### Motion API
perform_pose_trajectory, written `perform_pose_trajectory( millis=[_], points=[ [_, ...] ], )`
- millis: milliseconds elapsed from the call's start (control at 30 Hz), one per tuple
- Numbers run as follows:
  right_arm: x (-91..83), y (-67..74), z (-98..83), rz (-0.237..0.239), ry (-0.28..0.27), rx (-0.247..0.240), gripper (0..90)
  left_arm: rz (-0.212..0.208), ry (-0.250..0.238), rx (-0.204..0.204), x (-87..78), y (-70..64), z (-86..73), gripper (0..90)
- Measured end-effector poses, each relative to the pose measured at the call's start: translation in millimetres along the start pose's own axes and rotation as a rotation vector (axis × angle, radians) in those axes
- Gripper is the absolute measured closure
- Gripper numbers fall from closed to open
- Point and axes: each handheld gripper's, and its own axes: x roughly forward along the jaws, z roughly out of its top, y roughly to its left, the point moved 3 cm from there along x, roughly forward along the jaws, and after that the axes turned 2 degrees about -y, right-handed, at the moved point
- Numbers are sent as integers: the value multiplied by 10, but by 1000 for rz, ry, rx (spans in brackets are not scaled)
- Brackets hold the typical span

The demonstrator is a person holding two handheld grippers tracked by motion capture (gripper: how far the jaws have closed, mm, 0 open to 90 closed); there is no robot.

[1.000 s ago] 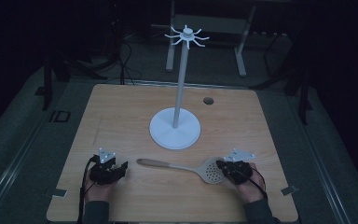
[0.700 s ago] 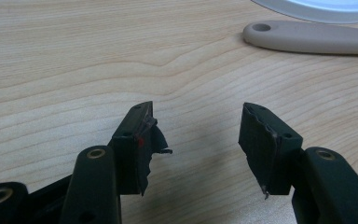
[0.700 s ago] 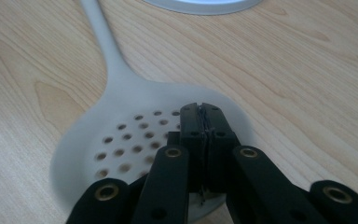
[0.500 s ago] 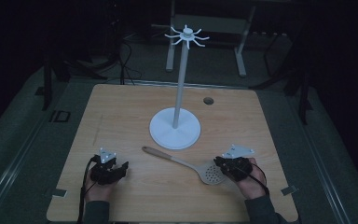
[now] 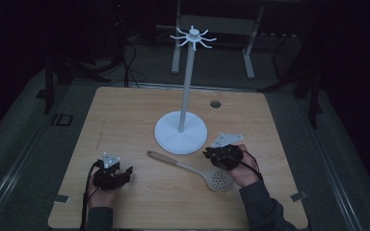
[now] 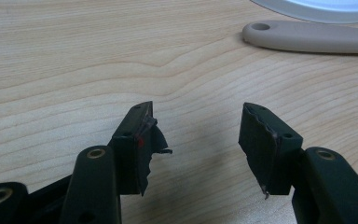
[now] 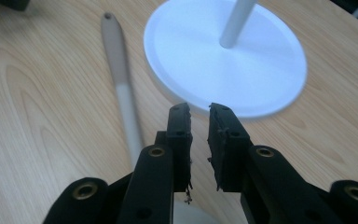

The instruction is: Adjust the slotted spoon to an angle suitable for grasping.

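Here the slotted spoon (image 5: 192,167) lies flat on the tabletop (image 5: 125,120) near its front edge, bowl just beneath the right gripper (image 5: 217,155), whose jaws, just opening, stand slightly apart, holding nothing.

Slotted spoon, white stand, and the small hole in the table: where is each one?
Slotted spoon (image 5: 220,180): high view, perforated bowl.
White stand (image 5: 180,132): high view, round base.
Small hole (image 5: 215,103): high view, its dark centre.

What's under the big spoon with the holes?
The beige slotted spoon lies flat on the light wooden table; wood shows around it. The wood directly beneath the spoon is covered.
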Motion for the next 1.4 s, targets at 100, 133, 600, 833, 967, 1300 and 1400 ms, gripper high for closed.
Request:
perform_pose_trajectory(
  millis=[100,133,600,833,967,1300,1400],
  points=[
    [91,25,60,16,13,-6,783,0,1,1,2,0,0,455],
    [122,32,76,20,19,-12,782,0,1,1,2,-1,0,455],
    [548,199,205,96,89,-45,743,0,2,3,-1,4,1,455],
    [694,288,175,125,141,-82,736,0,3,3,1,3,0,455],
    [786,318,137,140,182,-88,735,-1,4,6,6,-1,-1,455],
    [902,373,118,185,208,-76,725,0,3,3,3,2,0,454],
    [935,389,110,193,216,-80,727,-2,1,2,-1,8,1,454]
  ],
)
